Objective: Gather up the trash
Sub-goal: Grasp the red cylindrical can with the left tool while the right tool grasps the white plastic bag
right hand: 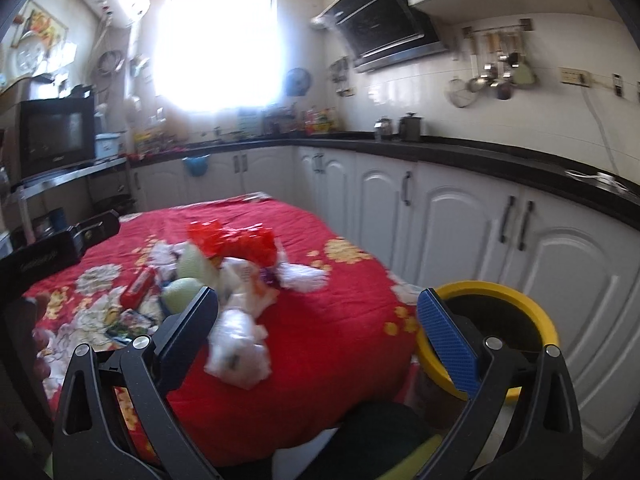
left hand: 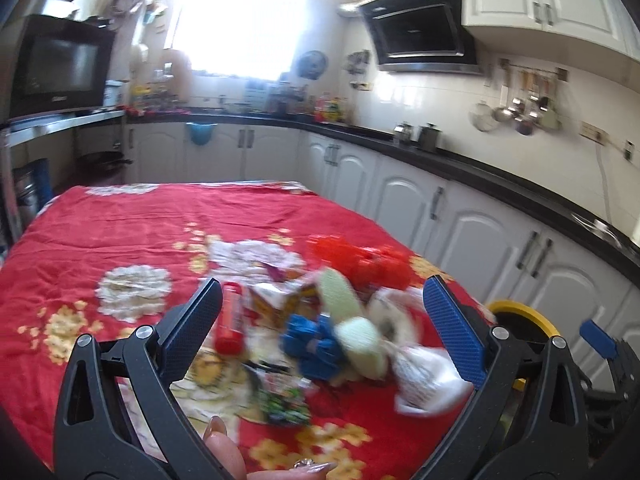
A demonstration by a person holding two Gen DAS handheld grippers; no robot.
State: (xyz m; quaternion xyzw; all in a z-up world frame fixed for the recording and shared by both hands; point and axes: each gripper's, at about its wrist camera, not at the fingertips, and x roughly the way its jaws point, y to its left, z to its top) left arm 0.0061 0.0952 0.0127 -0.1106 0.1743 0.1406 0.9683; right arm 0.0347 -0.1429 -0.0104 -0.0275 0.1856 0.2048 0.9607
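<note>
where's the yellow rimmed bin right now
The yellow rimmed bin stands beside the table's right edge, in front of the white cabinets; in the right wrist view it sits behind the blue finger.

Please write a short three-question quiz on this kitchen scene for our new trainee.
1. True or false: the left gripper is open, with nothing between its fingers.
2. Where does the yellow-rimmed bin stand? A) on the red cloth B) beside the table, near the white cabinets C) on the black counter
3. What colour is the long tube lying at the left edge of the trash pile?

Key: 1 true; 2 B; 3 red.
</note>
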